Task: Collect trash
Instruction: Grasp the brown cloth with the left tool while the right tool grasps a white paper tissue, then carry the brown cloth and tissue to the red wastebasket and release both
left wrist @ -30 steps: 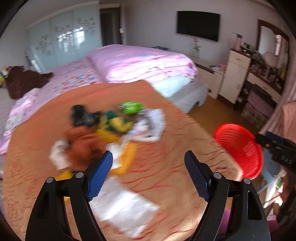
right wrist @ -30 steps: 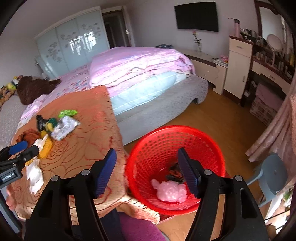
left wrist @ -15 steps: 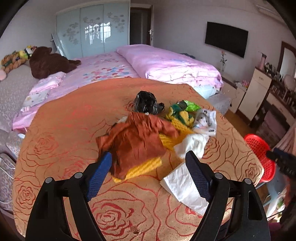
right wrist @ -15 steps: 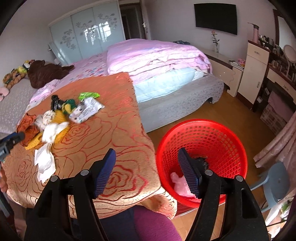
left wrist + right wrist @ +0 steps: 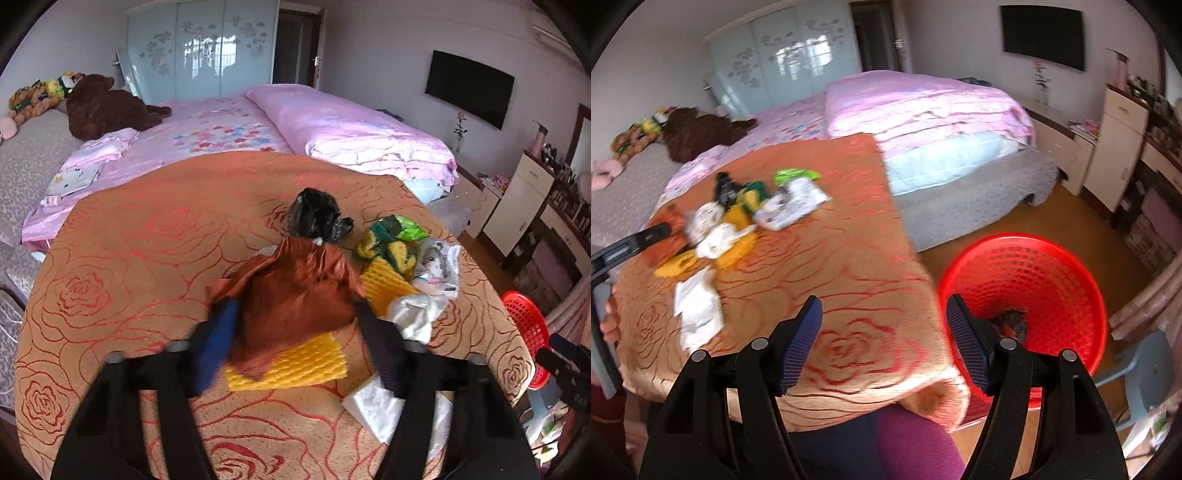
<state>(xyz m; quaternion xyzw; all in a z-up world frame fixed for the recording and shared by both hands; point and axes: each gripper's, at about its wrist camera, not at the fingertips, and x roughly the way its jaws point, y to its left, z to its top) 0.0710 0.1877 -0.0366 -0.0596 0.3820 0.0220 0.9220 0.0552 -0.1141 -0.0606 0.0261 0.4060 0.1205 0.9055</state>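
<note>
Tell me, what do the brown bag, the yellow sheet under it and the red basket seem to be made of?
Brown bag: probably thin plastic or shiny fabric, creased with a satin sheen. Yellow sheet: looks like foam netting, matte with a ribbed lattice. Red basket: rigid plastic, glossy, with walls of open mesh holes.

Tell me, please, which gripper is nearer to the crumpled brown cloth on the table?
Left. The left gripper straddles the brown cloth, its fingers closing on either side of it. The right gripper hangs open over the table's near edge by the red basket, away from the cloth.
</note>
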